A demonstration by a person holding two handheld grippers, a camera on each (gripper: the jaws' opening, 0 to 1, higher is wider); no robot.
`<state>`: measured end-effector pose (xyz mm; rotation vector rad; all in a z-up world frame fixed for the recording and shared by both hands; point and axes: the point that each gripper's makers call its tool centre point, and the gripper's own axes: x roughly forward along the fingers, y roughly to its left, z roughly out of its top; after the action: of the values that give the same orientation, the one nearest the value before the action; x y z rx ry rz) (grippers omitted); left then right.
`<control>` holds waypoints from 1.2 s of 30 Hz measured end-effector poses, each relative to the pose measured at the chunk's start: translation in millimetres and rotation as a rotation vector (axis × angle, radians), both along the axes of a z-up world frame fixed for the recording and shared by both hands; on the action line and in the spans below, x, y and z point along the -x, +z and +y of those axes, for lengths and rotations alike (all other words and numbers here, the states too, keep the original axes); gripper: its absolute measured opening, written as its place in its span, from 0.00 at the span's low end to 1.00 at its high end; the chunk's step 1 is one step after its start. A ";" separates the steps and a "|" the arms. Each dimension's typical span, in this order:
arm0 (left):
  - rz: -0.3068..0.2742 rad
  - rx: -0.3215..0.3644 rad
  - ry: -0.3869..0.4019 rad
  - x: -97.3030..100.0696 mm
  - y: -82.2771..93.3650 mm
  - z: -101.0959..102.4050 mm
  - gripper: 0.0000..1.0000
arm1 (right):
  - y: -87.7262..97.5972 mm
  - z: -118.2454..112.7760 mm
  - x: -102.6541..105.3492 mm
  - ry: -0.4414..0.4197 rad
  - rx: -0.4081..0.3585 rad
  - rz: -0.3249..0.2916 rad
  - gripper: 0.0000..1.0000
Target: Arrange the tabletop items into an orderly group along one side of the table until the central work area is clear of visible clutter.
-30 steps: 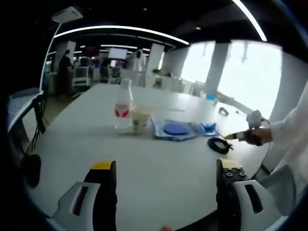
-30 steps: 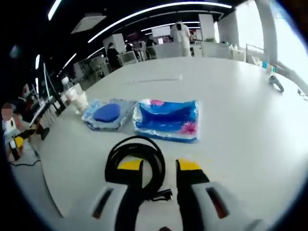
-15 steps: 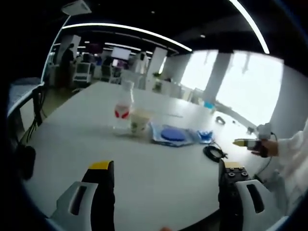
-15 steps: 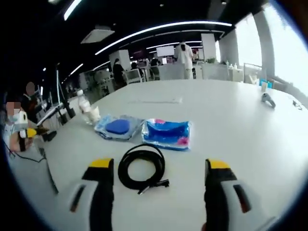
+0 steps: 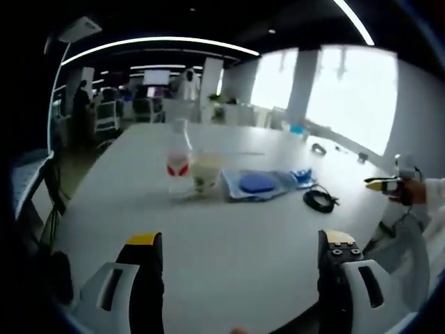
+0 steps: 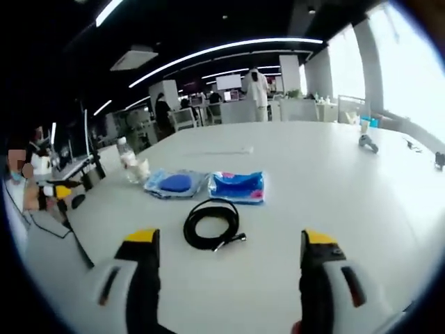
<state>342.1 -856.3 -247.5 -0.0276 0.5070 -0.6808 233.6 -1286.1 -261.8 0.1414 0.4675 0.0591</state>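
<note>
As far as the items go, they already sit in a loose row across the table [image 6: 334, 181]: in the right gripper view the clear bottle [image 6: 125, 154] and the cup [image 6: 139, 169] stand touching or nearly so at about 10 o'clock, the packet with the blue disc [image 6: 175, 184] lies just beside them, the blue and pink pouch [image 6: 237, 186] lies against that, and the coiled black cable [image 6: 211, 223] rests near the pouches, toward 6 o'clock of them. In the left gripper view the same line runs from the bottle [image 5: 179, 154] and cup [image 5: 206, 174] at 12 o'clock past the disc packet [image 5: 256, 184] to the cable [image 5: 320, 200] at 3 o'clock. To my eye the grouping looks largely done; whether this row counts as "one side" I cannot say, and a small grey object [image 6: 366, 142] far off at 2 o'clock stays well apart from the group.

Nearer the edge, the right gripper [image 6: 229, 240] hangs with its jaws spread wide, gripping nothing and touching nothing, the cable lying beyond and between them. Likewise the left gripper [image 5: 239, 242] has its jaws wide apart over bare tabletop, empty. Beyond that, people stand among desks in the background.
</note>
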 end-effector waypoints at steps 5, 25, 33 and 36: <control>0.004 -0.015 -0.022 0.1 0.2 10.0 0.88 | 6.5 10.9 20.0 -0.043 -0.005 0.003 0.81; 0.011 0.017 -0.072 -5.1 -2.7 6.7 0.89 | 2.2 21.6 37.9 -0.096 -0.027 0.017 0.78; 0.031 0.029 -0.053 -6.5 -7.7 10.1 0.88 | 0.2 19.6 30.3 -0.095 -0.034 0.020 0.76; 0.030 0.031 -0.055 -6.5 -7.8 8.7 0.88 | -1.4 20.3 30.3 -0.097 -0.040 0.020 0.76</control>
<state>348.6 -847.6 -255.3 -0.0529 0.5278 -0.7427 203.3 -1265.8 -263.2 0.2034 0.4786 -0.0277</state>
